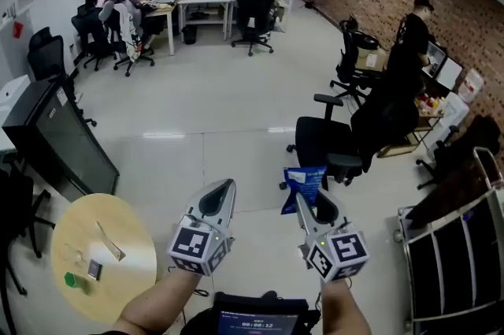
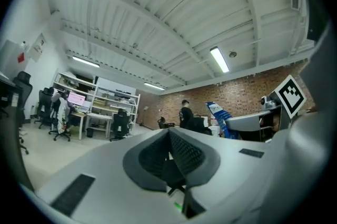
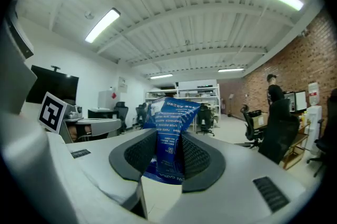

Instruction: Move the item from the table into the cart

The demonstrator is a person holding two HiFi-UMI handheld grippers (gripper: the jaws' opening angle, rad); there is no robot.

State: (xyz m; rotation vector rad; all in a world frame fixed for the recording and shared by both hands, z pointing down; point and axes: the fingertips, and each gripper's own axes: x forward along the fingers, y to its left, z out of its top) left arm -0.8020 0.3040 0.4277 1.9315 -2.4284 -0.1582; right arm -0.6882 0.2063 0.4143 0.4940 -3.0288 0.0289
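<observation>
The right gripper (image 1: pixel 307 204) is clamped on a blue packet (image 1: pixel 302 185), which stands upright between its pads, above open floor. The left gripper (image 1: pixel 223 192) is clenched on nothing. The metal cart (image 1: pixel 455 247) sits at four o'clock in the head view, and the round table (image 1: pixel 118 225) at eight. Best to swing right with a firm grip, clear the cart's rail, and lower the packet well inside before releasing.
</observation>
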